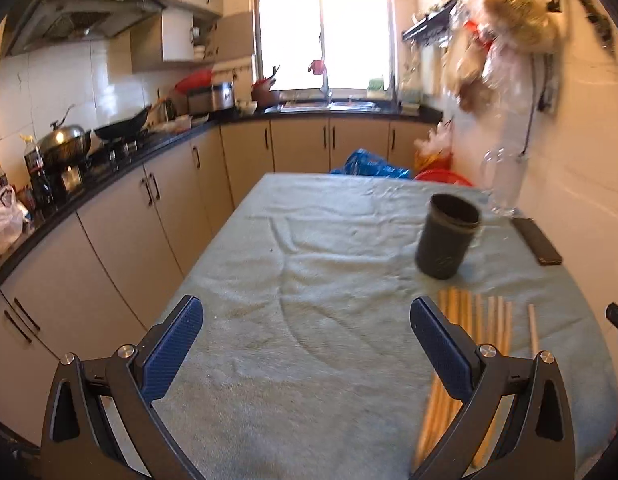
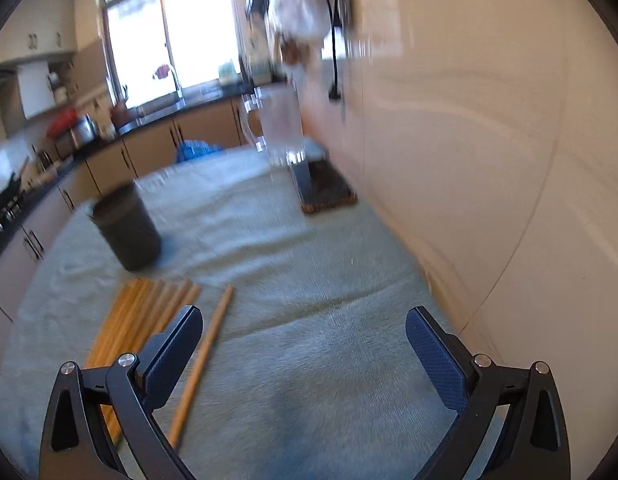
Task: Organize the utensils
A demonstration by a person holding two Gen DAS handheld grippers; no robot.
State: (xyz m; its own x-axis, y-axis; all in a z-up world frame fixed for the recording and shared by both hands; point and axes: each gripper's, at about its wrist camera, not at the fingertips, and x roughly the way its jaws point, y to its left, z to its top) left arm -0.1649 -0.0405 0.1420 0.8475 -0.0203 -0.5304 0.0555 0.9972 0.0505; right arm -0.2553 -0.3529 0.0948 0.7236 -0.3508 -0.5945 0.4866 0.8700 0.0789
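Left claw (image 1: pixel 307 320) gaping empty, right claw (image 2: pixel 305 330) likewise, chopsticks (image 2: pixel 149 320) flat on towel-covered bench (image 1: pixel 293 240), dark cup (image 1: pixel 447 236) upright beyond.

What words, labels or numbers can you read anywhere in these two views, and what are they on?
None can be read.
Dark bottle on the counter: its label is too small and blurred.
Dark cup, chopsticks and towel: no print shows.
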